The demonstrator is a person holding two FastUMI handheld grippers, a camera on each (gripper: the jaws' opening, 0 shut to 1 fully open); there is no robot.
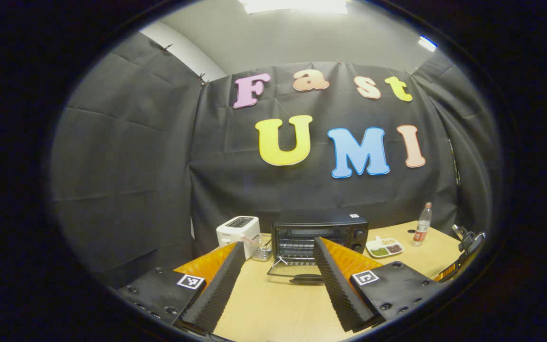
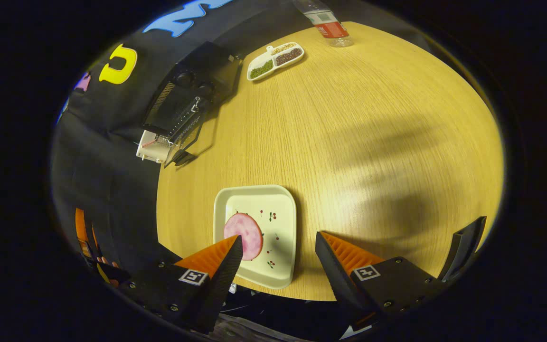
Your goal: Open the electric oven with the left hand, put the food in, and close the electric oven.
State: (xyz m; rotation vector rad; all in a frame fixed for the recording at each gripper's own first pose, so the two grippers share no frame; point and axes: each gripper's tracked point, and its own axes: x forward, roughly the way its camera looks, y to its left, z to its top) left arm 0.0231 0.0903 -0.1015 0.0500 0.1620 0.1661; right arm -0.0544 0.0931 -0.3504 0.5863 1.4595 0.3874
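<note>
The black electric oven (image 1: pixel 321 232) stands at the back of the wooden table (image 1: pixel 273 308), its glass door (image 1: pixel 297 268) folded down flat with the dark handle (image 1: pixel 307 279) toward me. My left gripper (image 1: pixel 279 244) hovers open in front of it, nothing between the fingers. In the right gripper view a round pink slice of food (image 2: pixel 243 235) lies on a cream square plate (image 2: pixel 278 209) near the table's front edge. My right gripper (image 2: pixel 278 237) is open just above the plate, one fingertip (image 2: pixel 235 244) over the slice. The oven (image 2: pixel 188 90) is far off at the upper left.
A white toaster (image 1: pixel 238 230) and a small wire holder (image 1: pixel 261 251) stand left of the oven. A divided dish of beans (image 1: pixel 384 248) and a plastic bottle (image 1: pixel 423 224) stand to its right. The other gripper (image 1: pixel 468 242) shows at the right edge.
</note>
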